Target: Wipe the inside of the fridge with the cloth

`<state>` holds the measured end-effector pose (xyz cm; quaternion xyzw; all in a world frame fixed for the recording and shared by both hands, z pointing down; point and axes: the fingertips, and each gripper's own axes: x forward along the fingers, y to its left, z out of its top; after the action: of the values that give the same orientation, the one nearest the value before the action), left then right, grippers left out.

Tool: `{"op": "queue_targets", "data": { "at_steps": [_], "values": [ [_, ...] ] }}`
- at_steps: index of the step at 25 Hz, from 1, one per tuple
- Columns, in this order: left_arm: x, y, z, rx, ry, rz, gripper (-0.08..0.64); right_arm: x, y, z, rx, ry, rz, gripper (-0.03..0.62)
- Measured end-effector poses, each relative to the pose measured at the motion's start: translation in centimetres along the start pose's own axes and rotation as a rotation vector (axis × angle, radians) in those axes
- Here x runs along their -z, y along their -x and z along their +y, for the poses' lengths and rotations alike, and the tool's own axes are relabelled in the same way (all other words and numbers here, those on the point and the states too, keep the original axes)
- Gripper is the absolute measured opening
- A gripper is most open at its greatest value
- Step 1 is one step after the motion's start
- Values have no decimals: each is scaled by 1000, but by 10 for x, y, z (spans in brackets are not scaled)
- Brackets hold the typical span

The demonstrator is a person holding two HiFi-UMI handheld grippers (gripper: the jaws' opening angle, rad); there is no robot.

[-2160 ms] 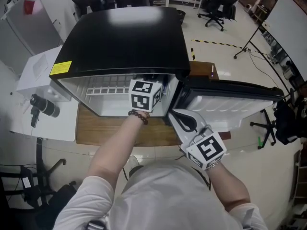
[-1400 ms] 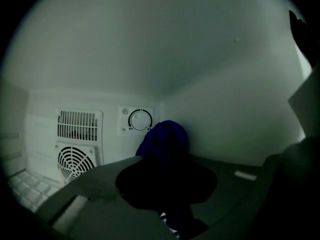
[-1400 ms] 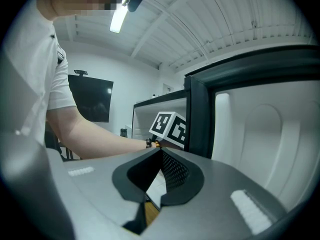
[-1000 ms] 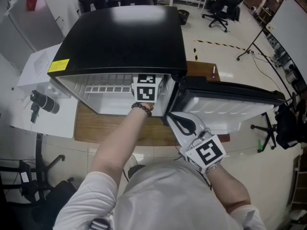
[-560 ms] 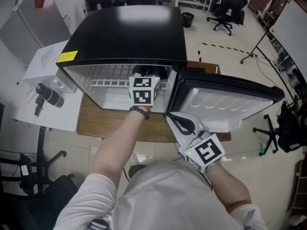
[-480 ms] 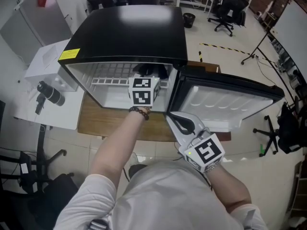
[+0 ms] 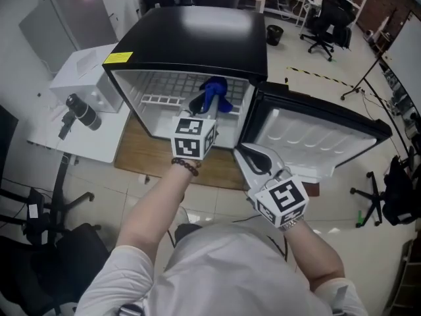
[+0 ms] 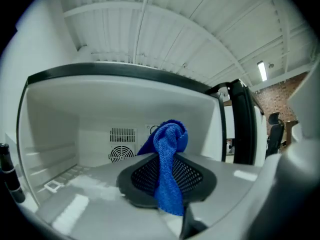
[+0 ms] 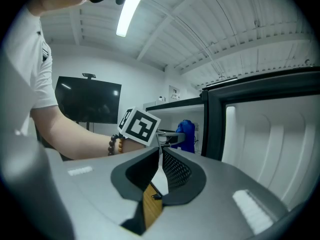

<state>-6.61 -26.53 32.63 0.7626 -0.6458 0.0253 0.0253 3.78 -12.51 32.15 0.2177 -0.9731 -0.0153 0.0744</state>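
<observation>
Wipe step in hand, prob. btwn strokes: left tongs (image 8: 167,181) clamped on blue cloth (image 8: 169,149), held at mouth of mini fridge (image 7: 191,38); cloth looks clear of the liner. Right tongs (image 9: 161,171) have just been opening, nothing btwn, beside open door (image 7: 316,137). Next: push cloth in, press flat on wall or shelf. Fridge sits on wood board (image 7: 141,153) on tiled floor; white tabletop (image 7: 72,127) to its left, office chairs (image 7: 325,18) behind.

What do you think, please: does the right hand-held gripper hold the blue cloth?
No, the left hand-held gripper pinches the blue cloth; the right hand-held gripper, its jaws just opened slightly, holds nothing.
</observation>
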Motion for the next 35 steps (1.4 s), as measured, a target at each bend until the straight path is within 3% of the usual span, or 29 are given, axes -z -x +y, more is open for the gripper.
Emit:
{"op": "queue_targets", "data": {
  "at_steps": [10, 18, 23, 29, 35],
  "values": [
    [-4, 72, 3, 138, -33, -16, 67, -3, -40, 17, -14, 1, 22, 90],
    [-1, 130, 20, 372, -75, -20, 69, -9, -91, 43, -73, 41, 41, 173],
    [3, 158, 37, 498, -73, -12, 69, -17, -118, 62, -145, 64, 22, 196],
    [5, 177, 47, 623, -54, 2, 72, -22, -134, 95, -303, 72, 21, 196],
    [15, 198, 64, 745, -26, 41, 72, -19, -155, 119, -386, 69, 46, 197]
  ]
}}
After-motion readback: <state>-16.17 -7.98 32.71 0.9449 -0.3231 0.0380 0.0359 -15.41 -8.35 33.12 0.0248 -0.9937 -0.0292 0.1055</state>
